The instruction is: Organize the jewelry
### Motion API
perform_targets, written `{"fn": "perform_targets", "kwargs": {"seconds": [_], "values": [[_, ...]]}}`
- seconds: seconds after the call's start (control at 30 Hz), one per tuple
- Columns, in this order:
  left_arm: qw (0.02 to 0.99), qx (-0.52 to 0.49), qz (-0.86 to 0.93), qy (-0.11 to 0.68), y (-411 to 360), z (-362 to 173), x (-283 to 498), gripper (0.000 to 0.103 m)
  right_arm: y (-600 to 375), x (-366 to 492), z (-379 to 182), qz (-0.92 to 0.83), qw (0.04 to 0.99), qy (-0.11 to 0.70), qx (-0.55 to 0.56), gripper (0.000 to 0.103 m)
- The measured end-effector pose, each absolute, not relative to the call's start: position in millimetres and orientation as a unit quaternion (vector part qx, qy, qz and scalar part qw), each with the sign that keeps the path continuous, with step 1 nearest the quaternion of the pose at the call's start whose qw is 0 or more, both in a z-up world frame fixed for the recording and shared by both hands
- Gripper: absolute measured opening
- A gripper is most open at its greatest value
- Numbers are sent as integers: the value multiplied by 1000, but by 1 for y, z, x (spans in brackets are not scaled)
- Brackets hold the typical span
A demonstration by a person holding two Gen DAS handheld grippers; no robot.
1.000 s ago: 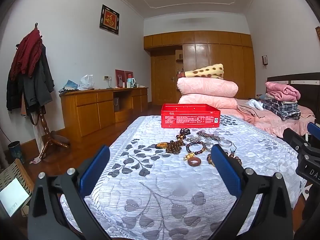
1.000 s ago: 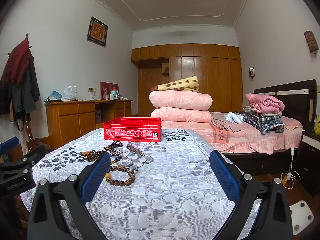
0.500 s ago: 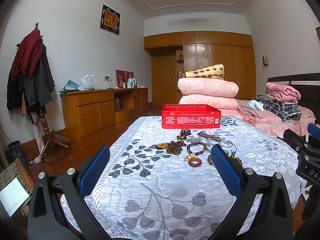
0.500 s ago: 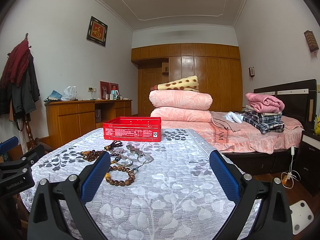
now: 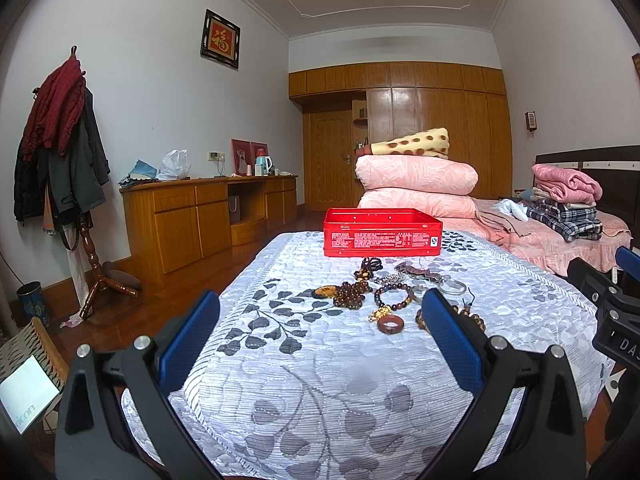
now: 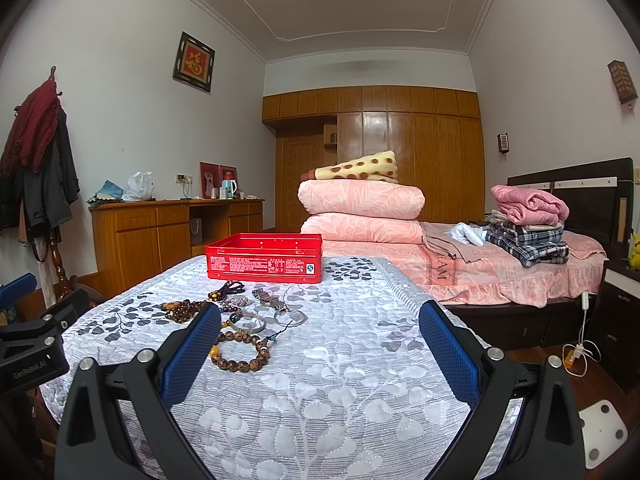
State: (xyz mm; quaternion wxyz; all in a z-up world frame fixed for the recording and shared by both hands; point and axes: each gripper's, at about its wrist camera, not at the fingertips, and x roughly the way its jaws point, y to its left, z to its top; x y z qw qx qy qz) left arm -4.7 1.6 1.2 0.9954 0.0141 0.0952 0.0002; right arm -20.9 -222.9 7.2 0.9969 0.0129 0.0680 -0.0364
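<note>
Left wrist view: the table (image 5: 320, 400) in its leaf-print quilted cover fills the foreground. At its far end sits the red tin box (image 5: 383, 233), open-topped (contents hidden from this angle). In front of it, the jewelry (image 5: 384, 296) lies in a loose scatter: bead bracelets, a brown ring (image 5: 390, 325), a silver bangle (image 5: 453, 287). My left gripper (image 5: 320, 332) and right gripper (image 6: 318, 340) both hang with jaws wide, holding nothing, well short of the pile. Nothing looks sorted yet; I judge the whole job remains.

"GenRobot.AI" marks the left hand-held gripper (image 6: 30, 354); "福" fills the framed picture (image 5: 220, 39).
</note>
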Motion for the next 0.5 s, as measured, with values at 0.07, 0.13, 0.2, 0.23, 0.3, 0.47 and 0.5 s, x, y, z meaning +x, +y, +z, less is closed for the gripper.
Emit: {"fn": "perform_targets", "kwargs": {"seconds": [0.07,0.13,0.2,0.23,0.3,0.47,0.5], "values": [[995,14,0,95,1,1,-3,98,-223,-21,7,-36,997,68,13,97],[995,14,0,96,2,1,-5,98,-223,-21,7,-37,997,68,13,97],[995,14,0,96,2,2,-6,98,-223,-21,7,-36,997,69,14,97],[995,14,0,96,2,2,-7,98,-223,-20,7,-36,997,69,14,97],[995,14,1,95,1,1,-4,98,-223,-21,7,-37,997,68,13,97],[995,14,0,96,2,2,-6,98,-223,-21,7,-36,997,69,14,97],[995,14,0,96,2,2,-6,98,-223,-21,7,-36,997,69,13,97]]}}
